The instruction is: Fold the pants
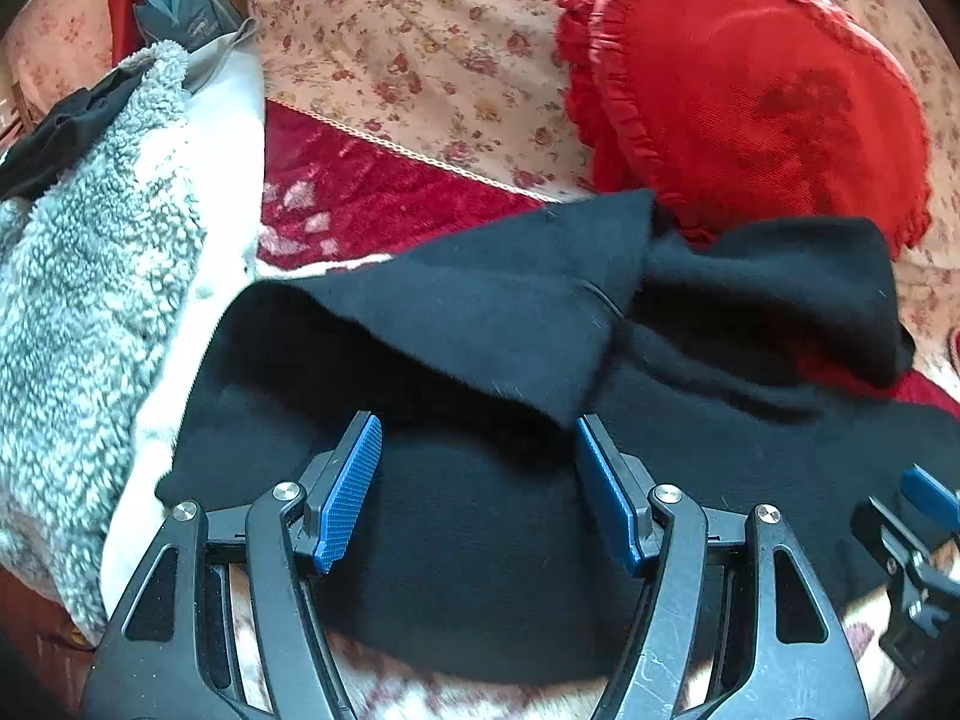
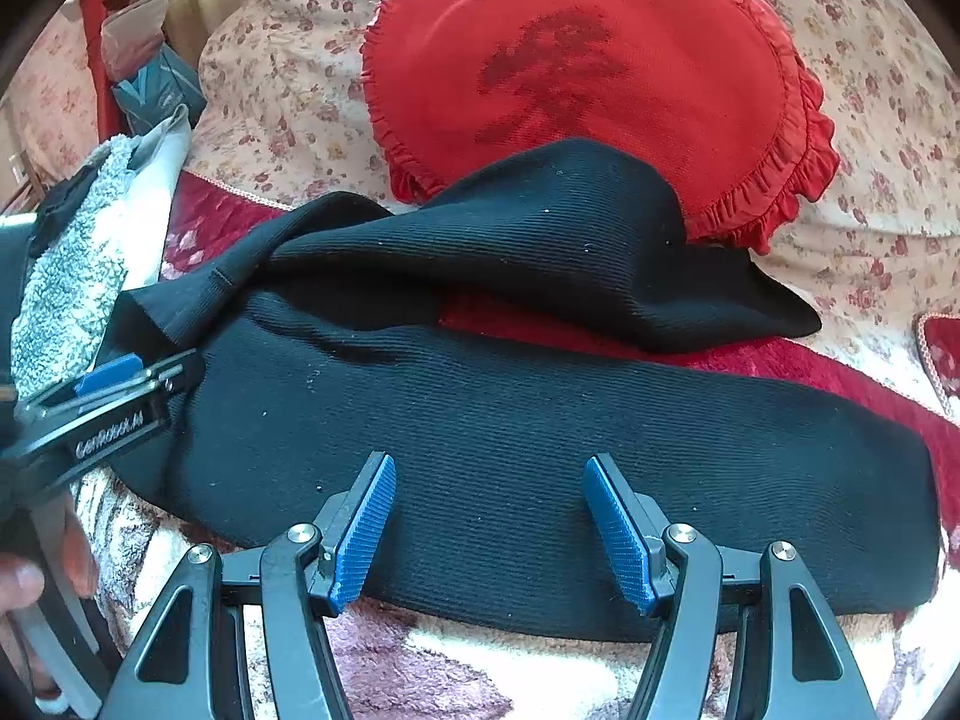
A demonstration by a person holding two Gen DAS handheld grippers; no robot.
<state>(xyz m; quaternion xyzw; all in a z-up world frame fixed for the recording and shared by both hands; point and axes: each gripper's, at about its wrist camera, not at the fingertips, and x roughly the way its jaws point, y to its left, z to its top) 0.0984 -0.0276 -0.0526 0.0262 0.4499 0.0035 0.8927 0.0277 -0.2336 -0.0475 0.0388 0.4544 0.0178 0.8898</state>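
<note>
Two hand-held grippers, left hand-held gripper (image 1: pixel 477 462) and right hand-held gripper (image 2: pixel 489 495), hang with jaws spread wide over one pair of black pants (image 2: pixel 510 420), holding nothing. The pants lie folded on the bed (image 2: pixel 420 666), near one red heart cushion (image 2: pixel 600 78).

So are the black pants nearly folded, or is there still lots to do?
About halfway, it seems. Done: the black pants lie in one long band on the blanket. In hand: nothing; the left gripper and right gripper hover open above the cloth. Left: one end is flopped back, twisted, against the red heart pillow, so it needs smoothing and folding again.
</note>
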